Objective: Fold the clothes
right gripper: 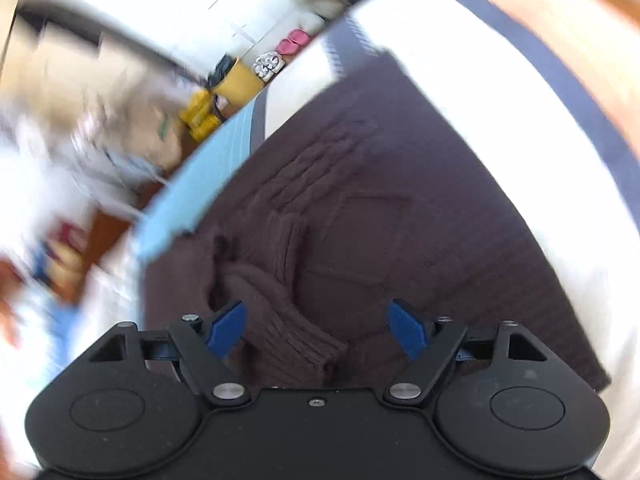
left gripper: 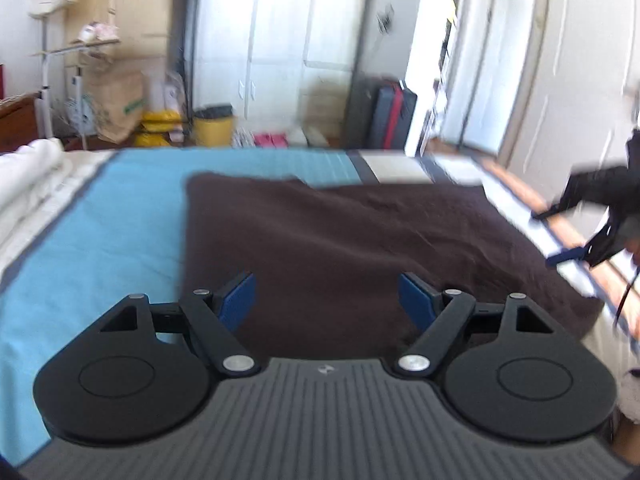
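Progress: your brown sweater [left gripper: 340,240] lies flat on the bed [left gripper: 120,208], one sleeve [right gripper: 280,312] seemingly folded across its body | left claw [left gripper: 327,300] and right claw [right gripper: 318,330] agape, empty | further folds remain

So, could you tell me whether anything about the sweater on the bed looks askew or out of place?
Mostly it lies flat, but one sleeve of the brown sweater is bunched and twisted across the body near its lower left edge in the right wrist view. It sits between the open pads of the right tool, which do not grip it.
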